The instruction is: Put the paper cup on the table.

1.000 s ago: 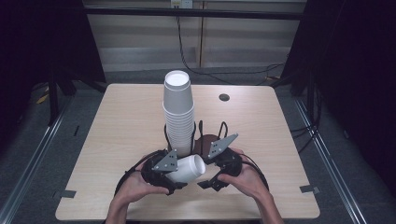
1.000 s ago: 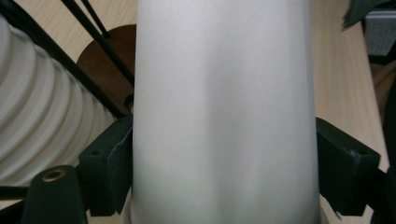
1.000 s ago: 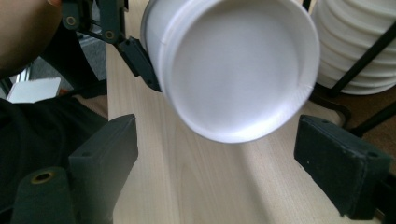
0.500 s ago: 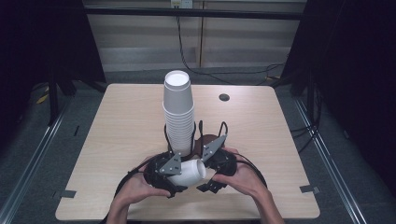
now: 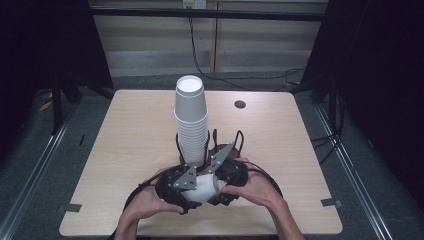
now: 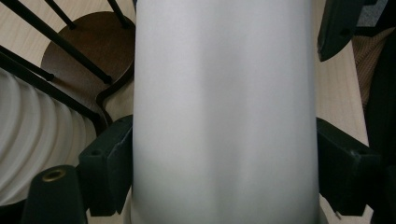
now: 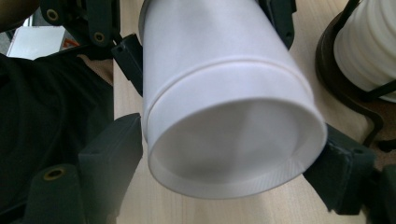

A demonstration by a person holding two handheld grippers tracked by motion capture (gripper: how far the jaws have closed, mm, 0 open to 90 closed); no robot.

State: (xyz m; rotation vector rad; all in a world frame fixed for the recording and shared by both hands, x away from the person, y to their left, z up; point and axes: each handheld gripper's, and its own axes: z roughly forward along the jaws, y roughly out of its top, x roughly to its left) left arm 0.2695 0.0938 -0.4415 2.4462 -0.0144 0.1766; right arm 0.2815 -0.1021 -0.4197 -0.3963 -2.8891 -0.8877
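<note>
A white paper cup (image 5: 206, 188) lies on its side just above the table's front edge, held between both grippers. My left gripper (image 5: 190, 194) is shut on its body; in the left gripper view the cup wall (image 6: 224, 112) runs up the middle with a jaw pressed on each side. My right gripper (image 5: 221, 183) clamps the cup's other end. In the right gripper view the recessed bottom of the cup (image 7: 233, 140) faces the camera, with a jaw against each side. The left gripper's jaws sit farther up the cup.
A tall stack of upside-down white cups (image 5: 191, 120) stands in a black wire holder with a brown round base (image 5: 220, 150), just behind the grippers. A small dark disc (image 5: 240, 104) lies at the back right of the wooden table (image 5: 125, 140).
The two hands have come closer together. The right gripper moved left onto the free end of the cup, which the left gripper kept holding.
</note>
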